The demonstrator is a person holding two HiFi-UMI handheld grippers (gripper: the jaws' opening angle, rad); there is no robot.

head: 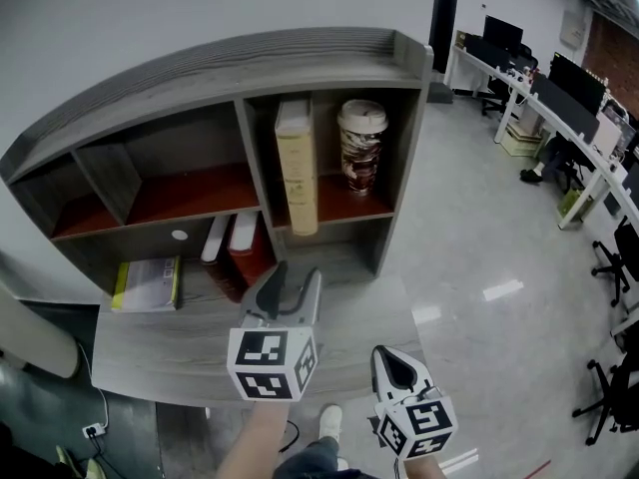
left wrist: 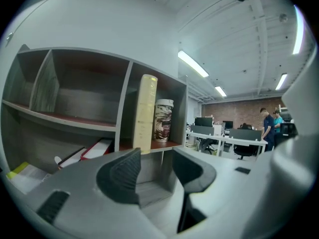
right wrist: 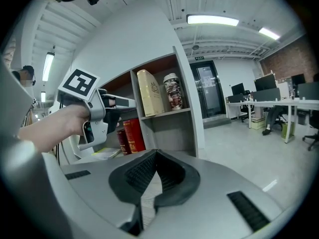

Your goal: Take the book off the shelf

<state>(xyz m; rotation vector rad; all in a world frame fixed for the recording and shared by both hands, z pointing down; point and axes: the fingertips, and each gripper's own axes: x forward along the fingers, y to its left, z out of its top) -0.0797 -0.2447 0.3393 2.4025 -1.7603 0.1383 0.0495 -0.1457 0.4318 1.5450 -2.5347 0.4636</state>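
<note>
A yellow booklet (head: 148, 284) lies low at the left, and two red books (head: 240, 252) lean next to it. The left gripper (head: 298, 277) has its fingers spread, with nothing between them. Past it, the tall tan book (head: 297, 168) stands in the shelf's (head: 200, 78) top right box, just beside a cup (head: 361, 146). The right gripper (head: 384, 359) has its fingers pressed together.

Upright book (right wrist: 150, 93), right hand-held gripper (right wrist: 155, 156) jaws together
</note>
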